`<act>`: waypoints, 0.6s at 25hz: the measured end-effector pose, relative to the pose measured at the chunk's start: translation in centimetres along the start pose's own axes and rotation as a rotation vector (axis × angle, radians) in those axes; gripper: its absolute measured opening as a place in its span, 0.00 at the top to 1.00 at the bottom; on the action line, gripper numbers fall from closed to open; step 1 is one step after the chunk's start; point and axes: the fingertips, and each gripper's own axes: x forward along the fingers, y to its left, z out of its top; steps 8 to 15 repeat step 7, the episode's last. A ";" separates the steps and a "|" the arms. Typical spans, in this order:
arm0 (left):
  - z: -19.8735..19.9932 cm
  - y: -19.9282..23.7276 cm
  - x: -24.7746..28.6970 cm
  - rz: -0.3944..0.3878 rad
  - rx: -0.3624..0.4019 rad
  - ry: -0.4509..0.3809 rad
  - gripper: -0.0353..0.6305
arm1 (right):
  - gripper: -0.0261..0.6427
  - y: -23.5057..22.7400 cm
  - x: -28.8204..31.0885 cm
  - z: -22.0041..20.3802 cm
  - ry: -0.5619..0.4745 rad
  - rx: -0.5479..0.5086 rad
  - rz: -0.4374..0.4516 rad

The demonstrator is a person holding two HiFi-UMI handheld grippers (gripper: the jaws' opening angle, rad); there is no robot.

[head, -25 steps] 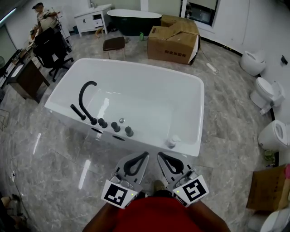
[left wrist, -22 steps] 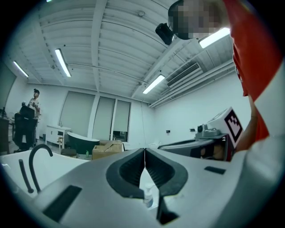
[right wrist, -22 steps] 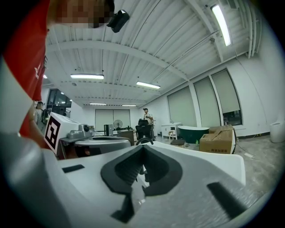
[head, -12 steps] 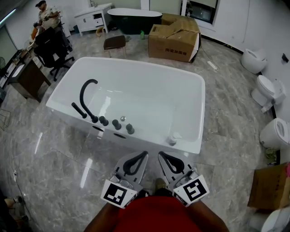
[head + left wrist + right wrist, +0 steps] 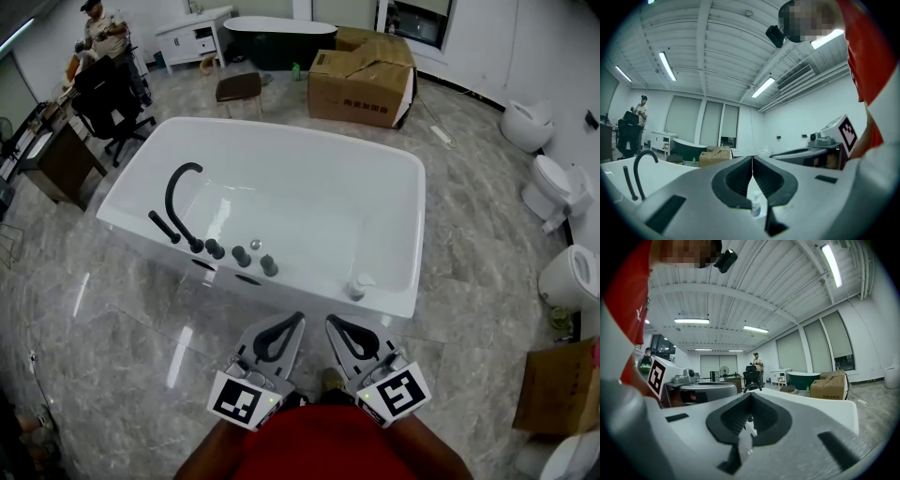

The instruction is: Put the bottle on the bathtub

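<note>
Both the left gripper (image 5: 298, 322) and the right gripper (image 5: 331, 322) stay clenched and empty close to the person, barely moved in the last second, while the bottle (image 5: 357, 286) already stands on the near right rim of the bathtub (image 5: 300, 206), so the task looks done.

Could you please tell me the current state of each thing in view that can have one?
Left tongs: shut, holding nothing.
Right tongs: shut, holding nothing.
Small white plastic pump bottle: upright on the tub's near rim, apart from both tongs.
White rectangular bathtub: no water visible inside.
Black curved metal faucet: no water running.
</note>
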 end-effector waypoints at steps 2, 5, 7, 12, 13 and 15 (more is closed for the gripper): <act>-0.1 0.0 0.1 0.002 0.001 0.001 0.93 | 0.95 -0.1 0.0 -0.1 -0.001 0.005 0.003; -0.2 -0.1 0.3 0.005 0.003 0.000 0.93 | 0.95 -0.3 0.0 -0.4 0.003 0.012 0.007; -0.3 -0.2 0.4 0.008 0.005 0.000 0.93 | 0.95 -0.4 -0.1 -0.5 0.006 0.007 0.009; -0.3 -0.2 0.4 0.008 0.005 0.000 0.93 | 0.95 -0.4 -0.1 -0.5 0.006 0.007 0.009; -0.3 -0.2 0.4 0.008 0.005 0.000 0.93 | 0.95 -0.4 -0.1 -0.5 0.006 0.007 0.009; -0.3 -0.2 0.4 0.008 0.005 0.000 0.93 | 0.95 -0.4 -0.1 -0.5 0.006 0.007 0.009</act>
